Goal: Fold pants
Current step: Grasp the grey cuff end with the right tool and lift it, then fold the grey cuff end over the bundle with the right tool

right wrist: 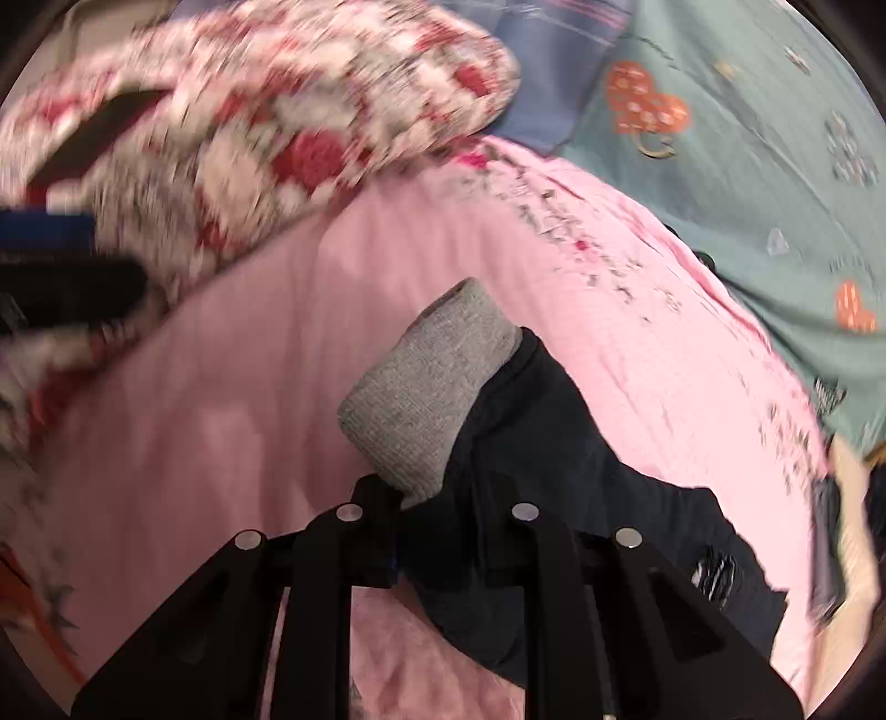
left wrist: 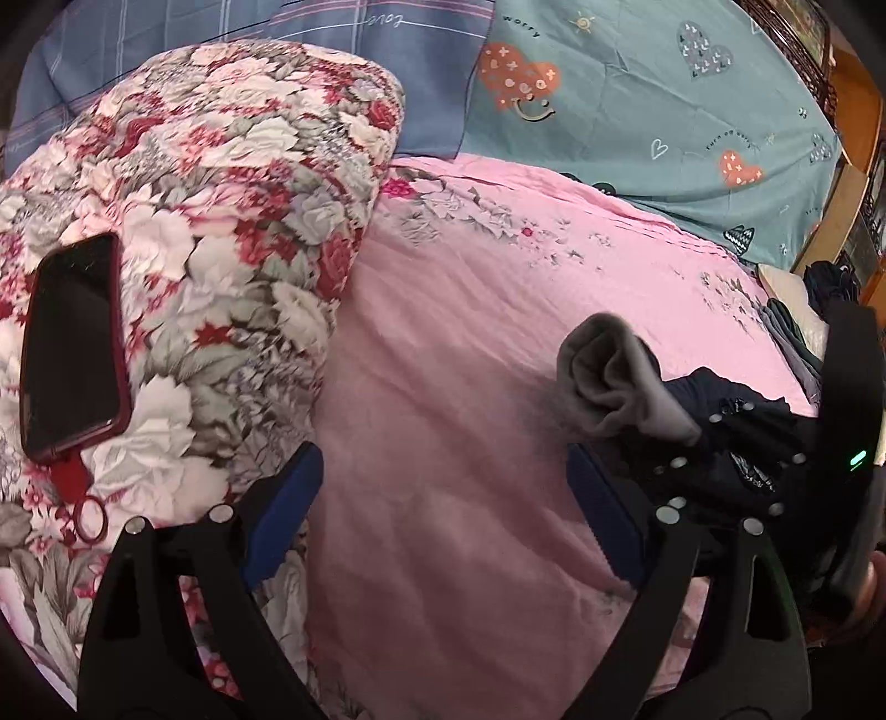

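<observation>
Looking along two handheld claws over a bed covered by a pink sheet (left wrist: 443,387).

Left claw (left wrist: 443,520): hovering above bare pink sheet, blue-padded fingers (left wrist: 282,515) standing wide apart, gripping nothing.

Right claw (right wrist: 437,531): clamping together on dark navy pants (right wrist: 554,471), fabric bunching between the black fingers and spreading over the sheet toward the right. Showing a grey ribbed cuff (right wrist: 426,387) poking forward past the claw, rolled into a stubby tube. Appearing in the left view too, at the right edge, with the pants (left wrist: 736,421) and cuff (left wrist: 603,376) held just above the sheet; cannot tell whether touching it.

Resting to the left: a folded floral quilt (left wrist: 221,221) in red, white and grey, carrying a dark phone (left wrist: 75,349) in a red case, face up. Lying beyond, at the head of the bed: a blue plaid pillow (left wrist: 387,33) beside a teal pillow (left wrist: 664,111) printed with hearts. Blurring heavily across the right view's edges.
</observation>
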`<state>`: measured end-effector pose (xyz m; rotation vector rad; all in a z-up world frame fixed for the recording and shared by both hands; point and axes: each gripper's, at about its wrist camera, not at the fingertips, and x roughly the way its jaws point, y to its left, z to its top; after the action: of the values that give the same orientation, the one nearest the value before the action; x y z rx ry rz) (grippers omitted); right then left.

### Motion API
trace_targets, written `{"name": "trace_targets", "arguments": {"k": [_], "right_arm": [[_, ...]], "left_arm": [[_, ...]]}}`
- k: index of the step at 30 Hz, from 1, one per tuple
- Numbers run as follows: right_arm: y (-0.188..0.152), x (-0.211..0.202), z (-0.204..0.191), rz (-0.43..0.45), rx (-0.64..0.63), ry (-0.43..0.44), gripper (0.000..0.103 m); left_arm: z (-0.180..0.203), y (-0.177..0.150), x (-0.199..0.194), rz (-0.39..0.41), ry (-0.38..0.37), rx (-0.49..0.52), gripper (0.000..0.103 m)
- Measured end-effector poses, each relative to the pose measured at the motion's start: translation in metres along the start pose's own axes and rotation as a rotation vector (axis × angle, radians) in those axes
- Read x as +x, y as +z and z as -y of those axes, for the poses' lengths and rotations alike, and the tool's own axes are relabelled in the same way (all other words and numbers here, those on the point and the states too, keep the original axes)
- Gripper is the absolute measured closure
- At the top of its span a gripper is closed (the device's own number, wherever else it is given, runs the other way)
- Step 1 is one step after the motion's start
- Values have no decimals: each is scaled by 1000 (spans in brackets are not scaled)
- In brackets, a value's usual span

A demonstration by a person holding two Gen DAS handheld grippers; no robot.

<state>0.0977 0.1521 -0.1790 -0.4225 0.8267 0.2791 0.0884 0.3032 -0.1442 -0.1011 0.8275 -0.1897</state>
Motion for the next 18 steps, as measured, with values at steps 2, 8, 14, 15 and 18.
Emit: {"name": "trace_targets", "arguments": {"k": [2,8,14,15,18], "right_arm": [[3,-17,18,36,65,26,84],[-2,-79,90,151,282,44,84],[-40,-118,178,200,537,34,84],[-46,-120,190,204,572,42,84],[-73,-128,232,224,717,101,84]], "left_arm": [[11,5,1,5,-17,25,12],[70,23,14,15,-88,131,12],[153,37,31,10,-190,267,12],[166,38,33,7,-206,286,12],[199,41,39,-1,-248,336,12]]}}
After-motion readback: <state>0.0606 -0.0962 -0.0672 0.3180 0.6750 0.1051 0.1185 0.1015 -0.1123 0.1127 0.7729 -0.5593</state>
